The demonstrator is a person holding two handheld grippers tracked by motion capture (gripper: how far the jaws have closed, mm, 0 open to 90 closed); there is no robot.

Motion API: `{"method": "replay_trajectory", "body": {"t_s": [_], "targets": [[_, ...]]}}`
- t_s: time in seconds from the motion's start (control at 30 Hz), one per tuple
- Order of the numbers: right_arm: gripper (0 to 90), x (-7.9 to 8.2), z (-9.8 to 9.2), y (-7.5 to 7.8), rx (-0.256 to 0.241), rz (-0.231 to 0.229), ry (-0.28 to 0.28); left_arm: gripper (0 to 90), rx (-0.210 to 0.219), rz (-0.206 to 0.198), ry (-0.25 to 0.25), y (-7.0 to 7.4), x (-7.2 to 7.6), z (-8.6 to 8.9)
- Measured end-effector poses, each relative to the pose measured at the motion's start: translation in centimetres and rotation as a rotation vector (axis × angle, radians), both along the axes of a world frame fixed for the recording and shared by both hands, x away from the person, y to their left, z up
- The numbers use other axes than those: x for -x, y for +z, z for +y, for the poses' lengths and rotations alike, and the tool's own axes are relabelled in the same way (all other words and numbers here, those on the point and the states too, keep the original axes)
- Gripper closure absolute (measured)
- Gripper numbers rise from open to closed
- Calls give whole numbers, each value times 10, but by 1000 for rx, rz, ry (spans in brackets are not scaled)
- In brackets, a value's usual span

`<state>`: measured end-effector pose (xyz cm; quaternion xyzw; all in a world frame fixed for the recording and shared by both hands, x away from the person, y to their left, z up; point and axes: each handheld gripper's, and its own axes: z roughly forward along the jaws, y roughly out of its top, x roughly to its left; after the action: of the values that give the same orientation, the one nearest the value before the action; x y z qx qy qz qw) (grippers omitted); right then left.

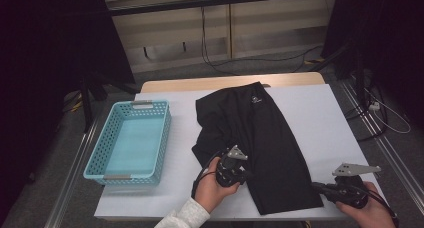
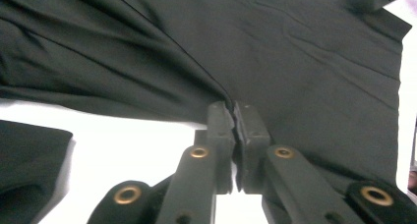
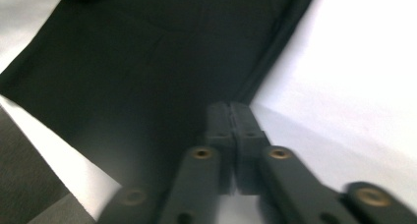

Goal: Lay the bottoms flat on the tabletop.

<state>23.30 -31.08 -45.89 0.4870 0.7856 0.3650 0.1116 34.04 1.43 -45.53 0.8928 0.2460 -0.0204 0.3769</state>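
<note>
left claw point(image 2: 232, 111) clamped, right claw point(image 3: 230, 108) closed

small white logo (unreadable), black garment point(image 1: 260, 133)

White table point(image 1: 320, 123) – black garment point(image 1: 265, 138), basket point(image 1: 131, 140)

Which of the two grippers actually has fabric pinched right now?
The left gripper: black shorts fabric bunches into its shut jaws. The right gripper is shut too, at the hem, but no cloth shows between its jaws.
</note>
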Motion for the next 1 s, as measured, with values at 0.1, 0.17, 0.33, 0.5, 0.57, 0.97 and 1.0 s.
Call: {"method": "replay_trajectory", "body": {"t_s": [0.1, 0.17, 0.33, 0.5, 0.57, 0.97, 1.0], "targets": [[685, -9, 0, 3, 25, -44, 6, 624, 18, 11, 35, 0, -4, 4], [617, -17, 2, 7, 25, -76, -8, 527, 25, 15, 46, 1, -6, 8], [515, -45, 7, 9, 32, -120, -16, 358, 39, -21, 76, 8, -12, 18], [402, -82, 9, 9, 25, -153, -66, 253, 34, -55, 95, 13, -19, 30], [385, -97, 9, 10, 2, -158, -94, 231, 30, -61, 105, 14, -21, 35], [352, -169, 12, 4, 30, -138, -184, 182, 13, -104, 178, 16, -33, 63], [375, -172, 13, 6, 43, -141, -185, 175, 12, -105, 188, 17, -34, 65]]}}
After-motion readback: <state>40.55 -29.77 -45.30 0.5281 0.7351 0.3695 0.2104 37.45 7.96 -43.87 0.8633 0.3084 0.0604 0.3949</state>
